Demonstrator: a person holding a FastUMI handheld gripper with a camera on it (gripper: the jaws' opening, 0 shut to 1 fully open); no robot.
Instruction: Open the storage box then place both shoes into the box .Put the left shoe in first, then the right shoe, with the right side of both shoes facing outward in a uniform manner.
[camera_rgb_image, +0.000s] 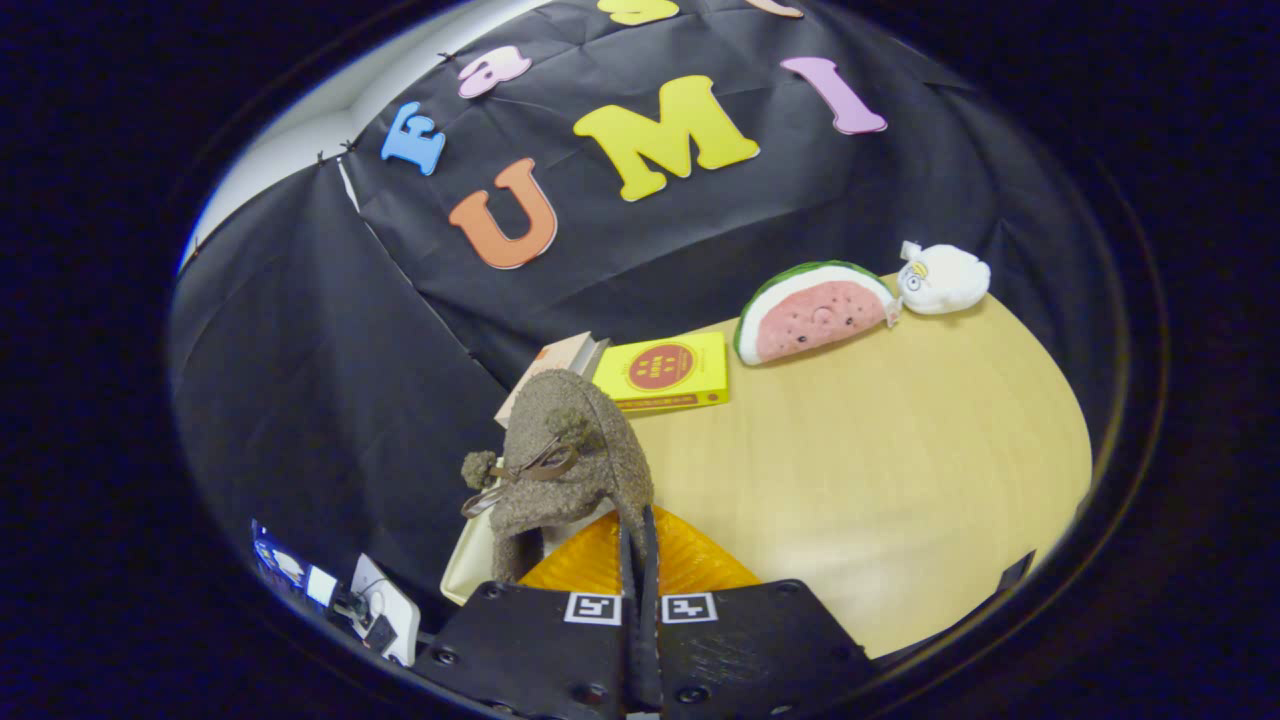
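The gripper (640, 560) has its 2 fingers drawn tight together, and the thin rear edge of a fuzzy brown shoe (570, 450) is pinched between them. The shoe hangs from that pinch, lifted and tipped, its sole turned away toward the dark cloth wall. A small pompom and a loop of lace or strap dangle from its side.

Directly under the shoe and just ahead of the fingers sits the storage box (640, 565), seen here as an orange ribbed surface with a pale cream rim beside it. Whether that orange surface is an opened lid or the box floor, I cannot tell; either way the shoe is above it, not yet resting inside.

So the task looks to be in its carrying stage: 1 shoe is in hand over the box, and no shoe can be seen already lying inside. Judging from that, this is probably the 1st shoe, though I cannot tell left from right at this angle. Lowering it, releasing it, and fetching the other shoe are left.

Beyond, on the wooden table (900, 450), lie a yellow book (665, 372) with another book beside it, then a watermelon plush (812, 312) and a white plush (943, 279), well apart from the box.
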